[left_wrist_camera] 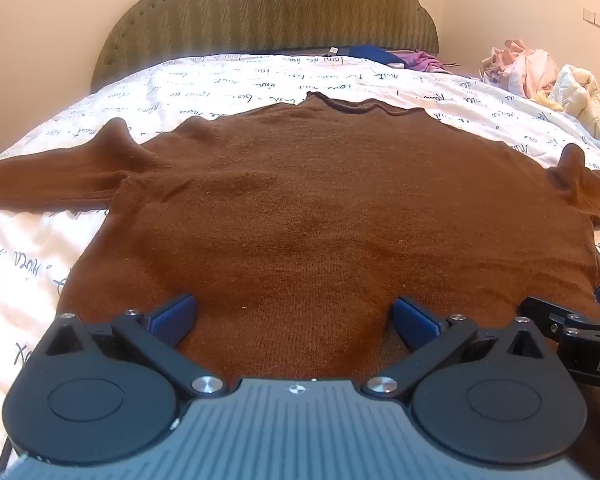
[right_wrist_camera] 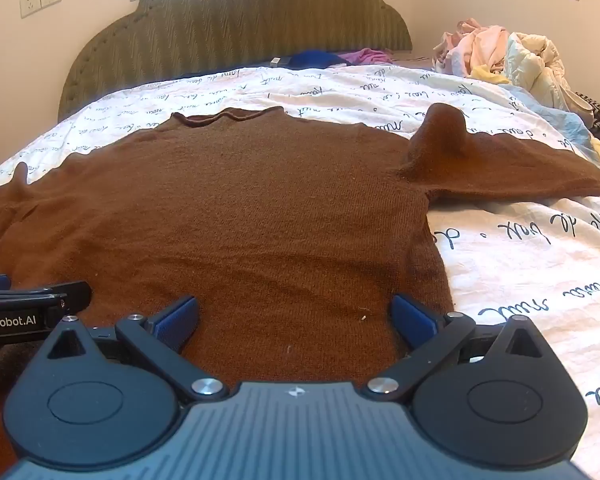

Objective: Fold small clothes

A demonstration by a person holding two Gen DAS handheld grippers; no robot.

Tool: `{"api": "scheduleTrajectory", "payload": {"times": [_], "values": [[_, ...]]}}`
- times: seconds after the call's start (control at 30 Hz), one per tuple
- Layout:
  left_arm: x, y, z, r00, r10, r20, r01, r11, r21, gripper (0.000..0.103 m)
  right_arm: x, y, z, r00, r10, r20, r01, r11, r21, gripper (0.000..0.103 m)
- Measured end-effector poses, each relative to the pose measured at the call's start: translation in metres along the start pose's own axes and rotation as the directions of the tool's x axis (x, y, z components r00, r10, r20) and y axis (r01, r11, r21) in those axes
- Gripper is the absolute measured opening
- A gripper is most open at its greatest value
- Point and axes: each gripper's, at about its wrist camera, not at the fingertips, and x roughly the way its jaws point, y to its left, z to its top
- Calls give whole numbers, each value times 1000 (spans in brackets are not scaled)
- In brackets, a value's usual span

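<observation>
A brown knit sweater (left_wrist_camera: pixel 320 208) lies flat on the bed, collar towards the headboard, both sleeves spread out sideways. It also shows in the right wrist view (right_wrist_camera: pixel 252 208). My left gripper (left_wrist_camera: pixel 296 316) is open over the sweater's near hem, left of the middle. My right gripper (right_wrist_camera: pixel 296 316) is open over the near hem towards the right side. Each gripper's blue pads rest on or just above the knit with nothing pinched. The right gripper's arm (left_wrist_camera: pixel 572 328) shows at the left view's right edge.
The bed has a white cover with black script (right_wrist_camera: pixel 520 264) and a green padded headboard (left_wrist_camera: pixel 268 12). A heap of pale clothes (right_wrist_camera: pixel 512 56) lies at the far right. Blue and purple garments (right_wrist_camera: pixel 332 58) lie by the headboard.
</observation>
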Motion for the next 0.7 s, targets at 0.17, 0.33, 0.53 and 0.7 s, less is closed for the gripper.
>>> {"api": "scheduleTrajectory", "payload": {"times": [0.17,0.33,0.53,0.7], "values": [[2,-2,0,1000,13,-6,-13,1000,17,103,0,0,0,1000,1,2,-1,1000,1,103],[3,-4,0,1000,16,-7,-15,1000,19,103,0,1,0,1000,0,2,0,1000,-1,103],[2,-3,0,1000,14,-5,-13,1000,19,103,1,0,0,1000,-1,1,1,1000,-1,103],[2,-2,1,1000,13,-6,-13,1000,19,103,0,0,0,1000,-3,0,3,1000,-4,103]]}}
